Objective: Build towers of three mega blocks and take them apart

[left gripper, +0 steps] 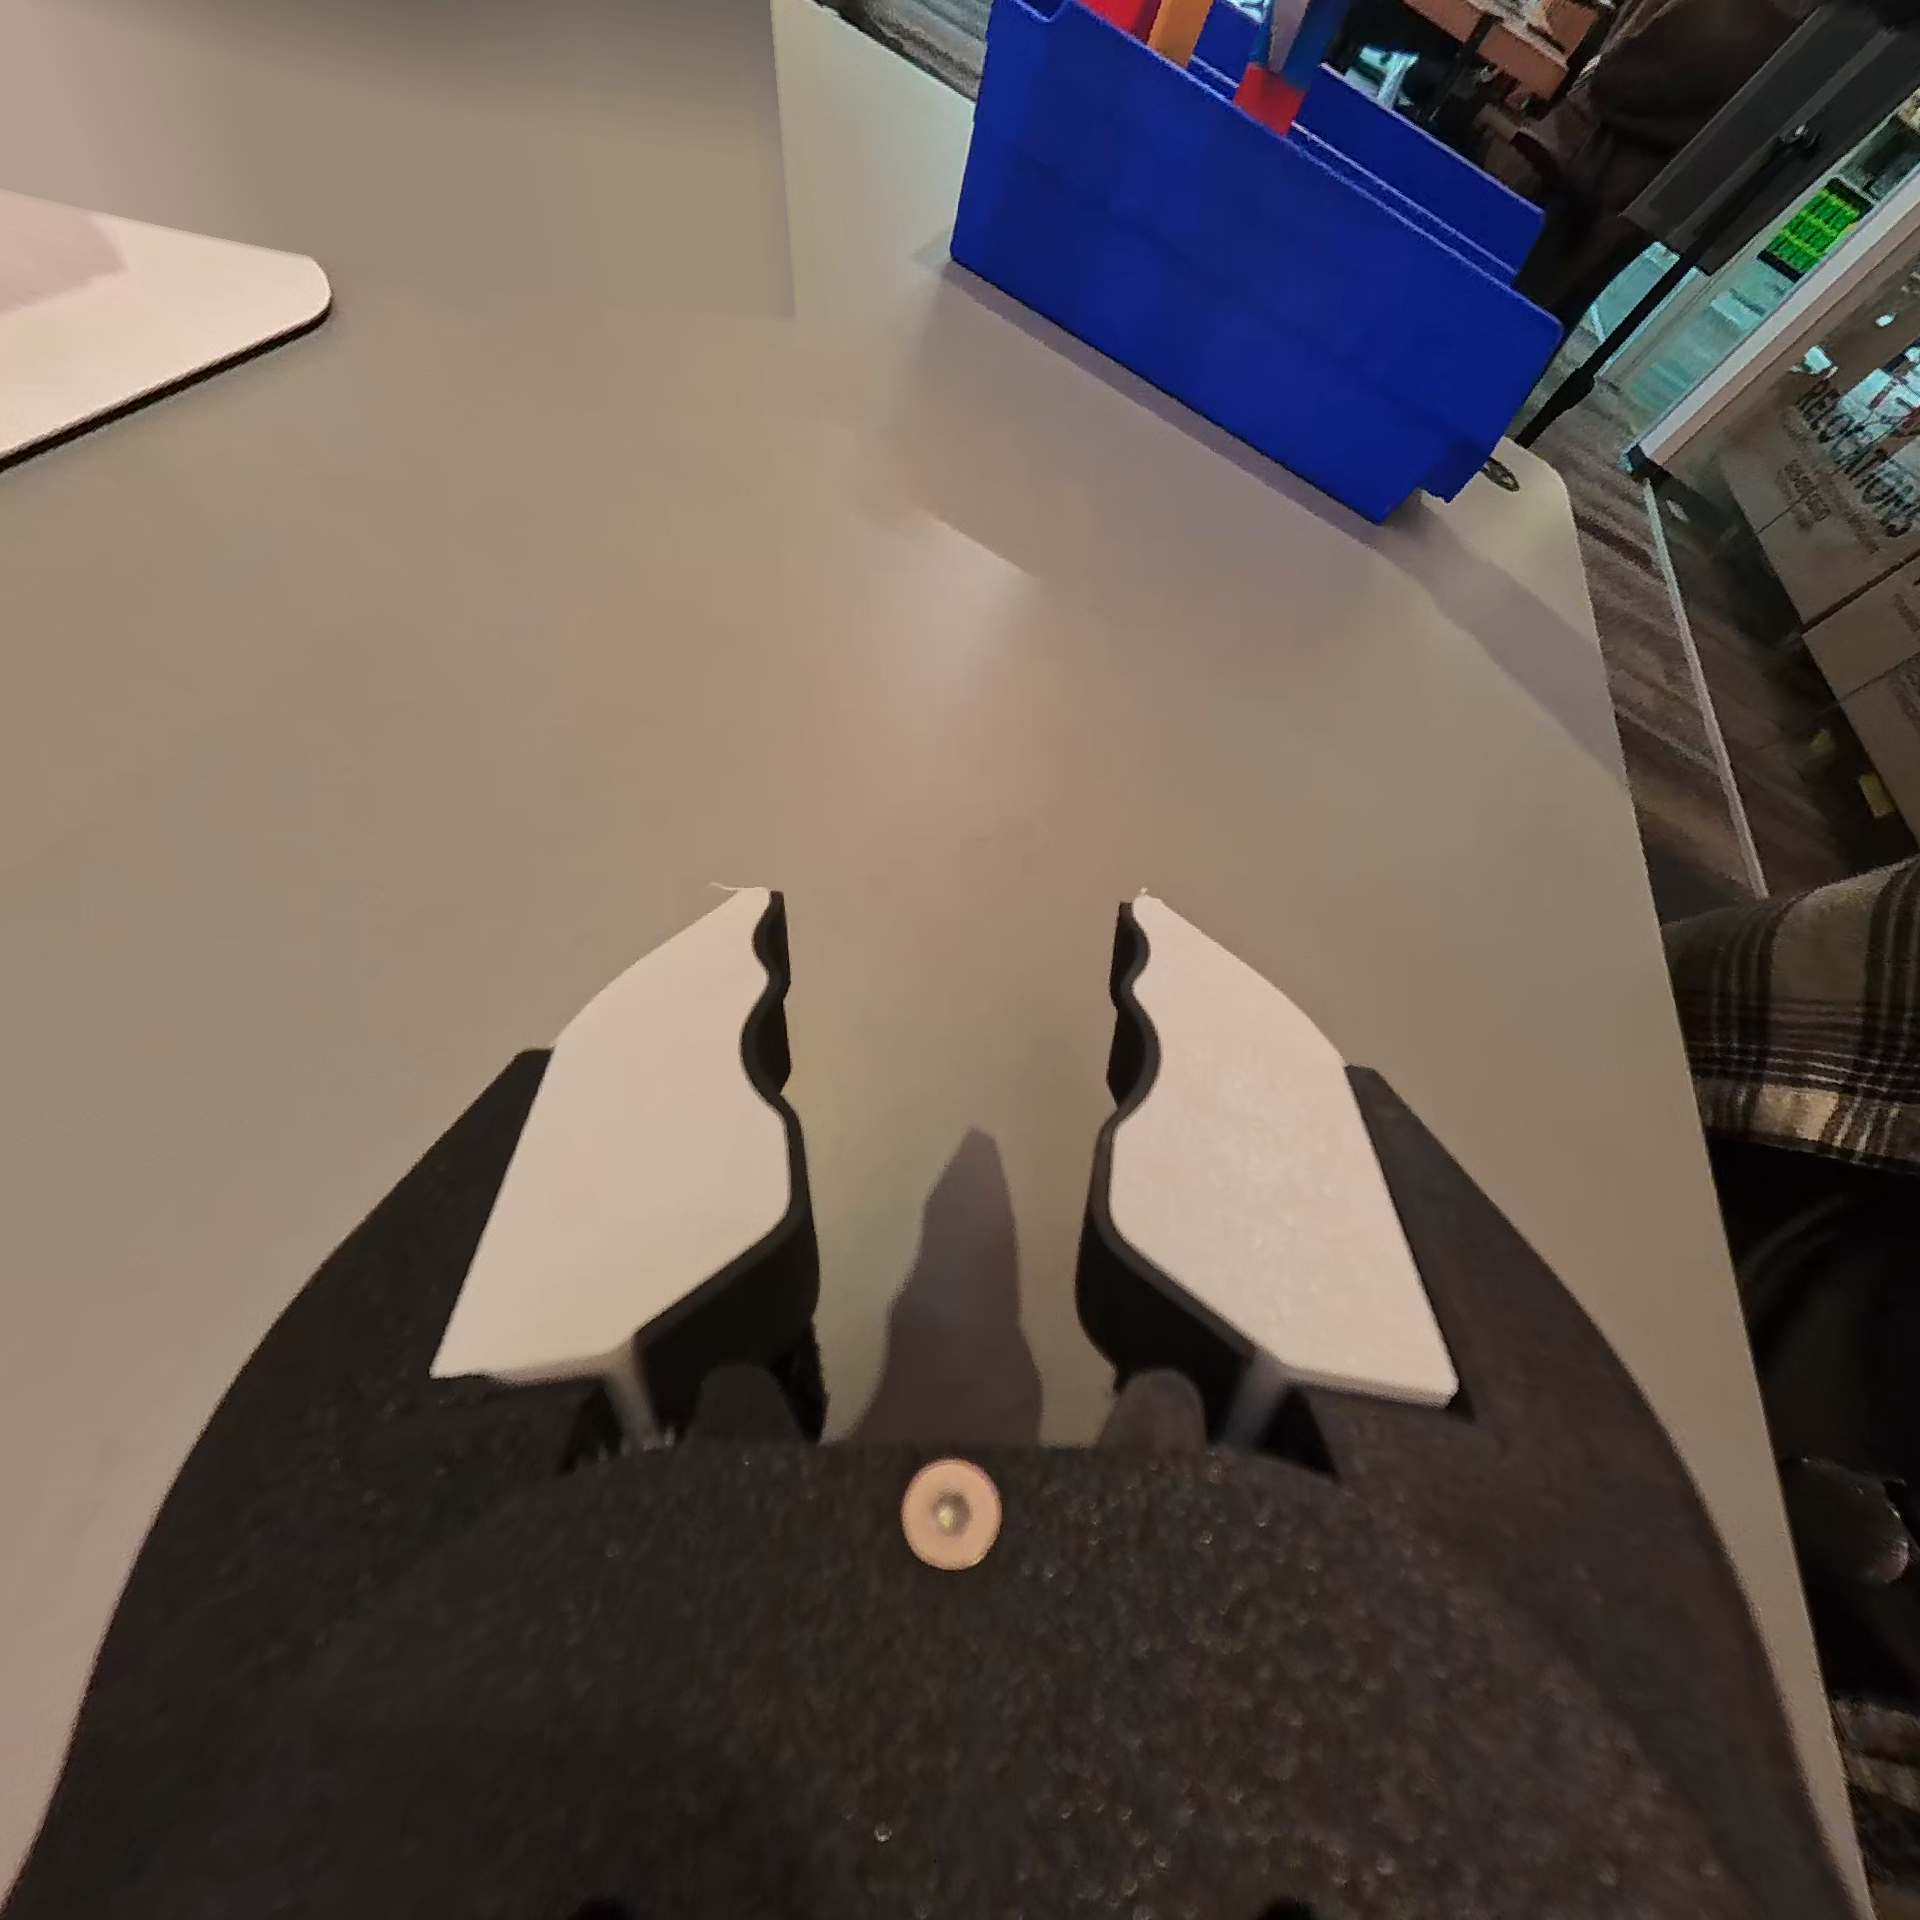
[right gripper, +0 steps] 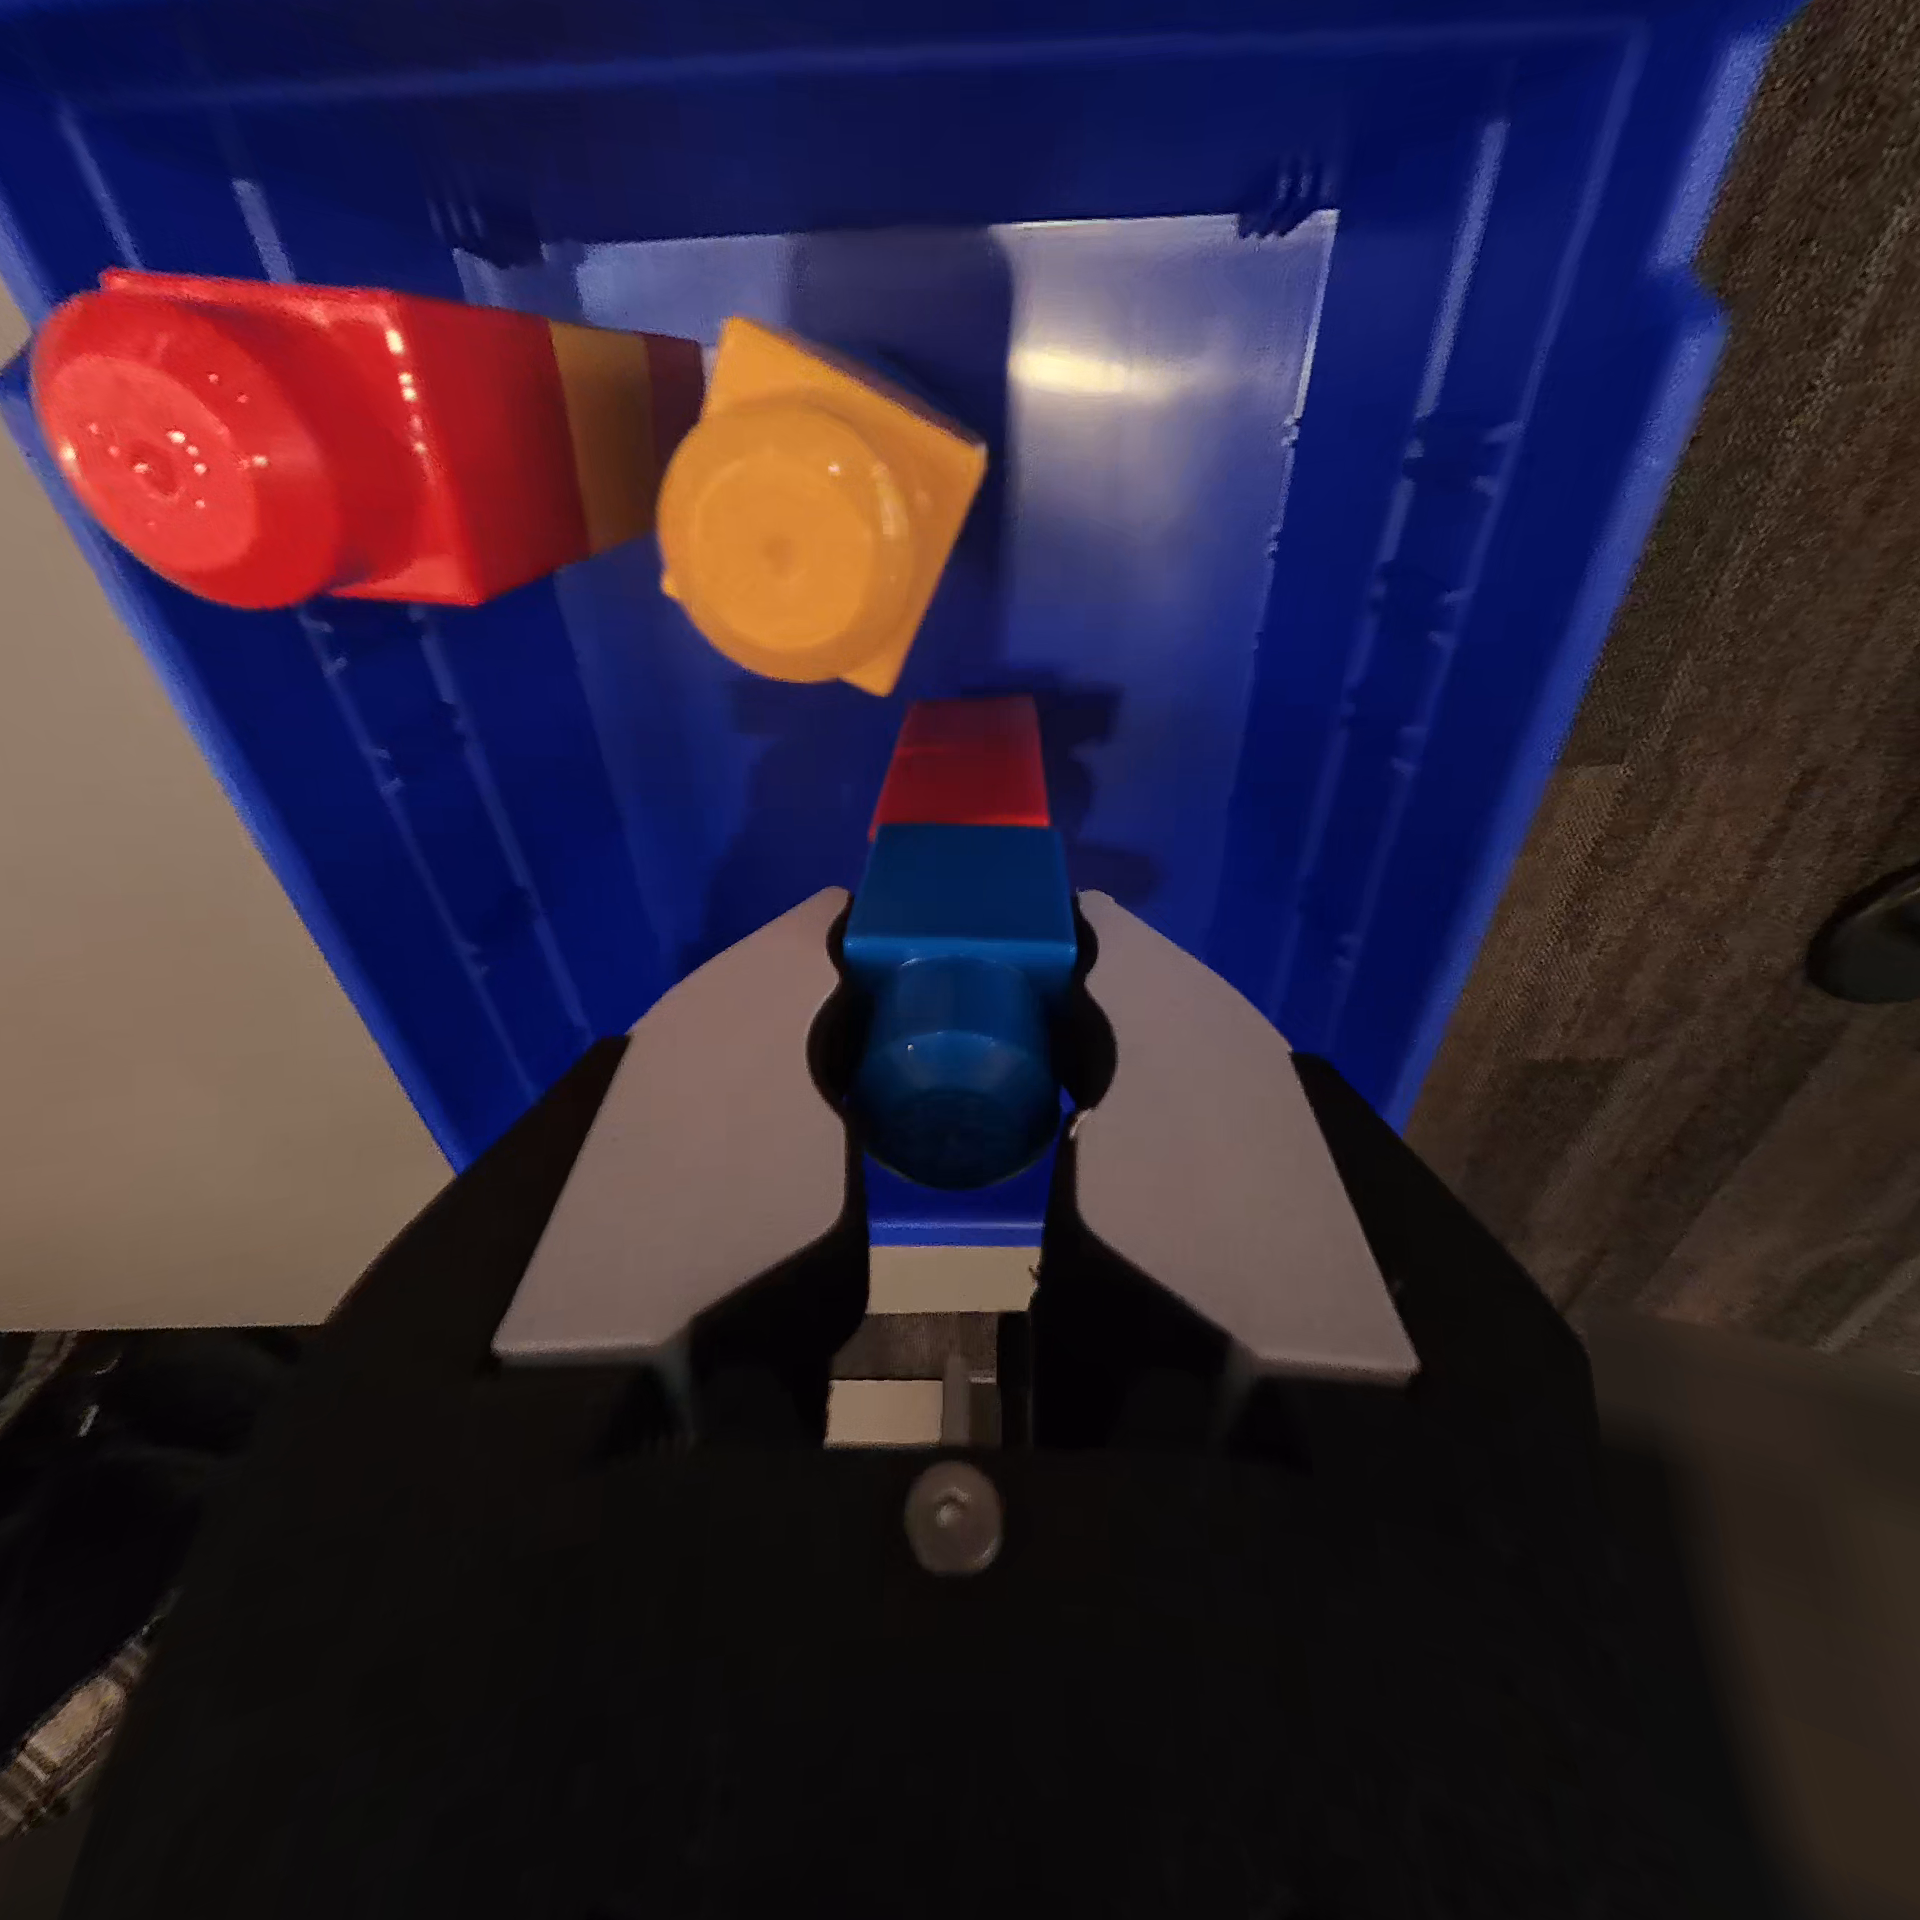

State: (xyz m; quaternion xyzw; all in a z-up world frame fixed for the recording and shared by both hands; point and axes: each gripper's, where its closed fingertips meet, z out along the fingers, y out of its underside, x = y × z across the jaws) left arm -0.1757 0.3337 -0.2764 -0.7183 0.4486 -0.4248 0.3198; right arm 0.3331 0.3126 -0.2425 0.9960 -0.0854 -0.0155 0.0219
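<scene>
Right tongs (right gripper: 961, 997) are clamped on the blue top block (right gripper: 961, 935) of a tower standing in the blue bin (right gripper: 1351, 623); we see a red block (right gripper: 961, 769) directly under it, and anything lower is hidden behind those two. The blue block is glossy, square-bodied with one round stud facing the camera, pinched on its two side faces by the grey fingers (right gripper: 707, 1122). Two more towers stand in the same bin, up and left of the held one: a red-topped tower (right gripper: 291, 457) with an orange band and a dark red one below it, and an orange-topped tower (right gripper: 810, 509) whose lower blocks we can't make out. The red-topped one is next to the bin's left wall. Right wrist view is motion-soft, bin ribs smeared. Left tongs (left gripper: 951, 1039) are wide apart, empty, hovering low over the bare grey bench (left gripper: 520, 727), well apart from the bin. From the left wrist view the bin (left gripper: 1226, 312) sits at the bench's far right corner; only block tops (left gripper: 1273, 94) poke above its rim, cut off by the frame edge. A white pad (left gripper: 125, 322) is clipped at left.
</scene>
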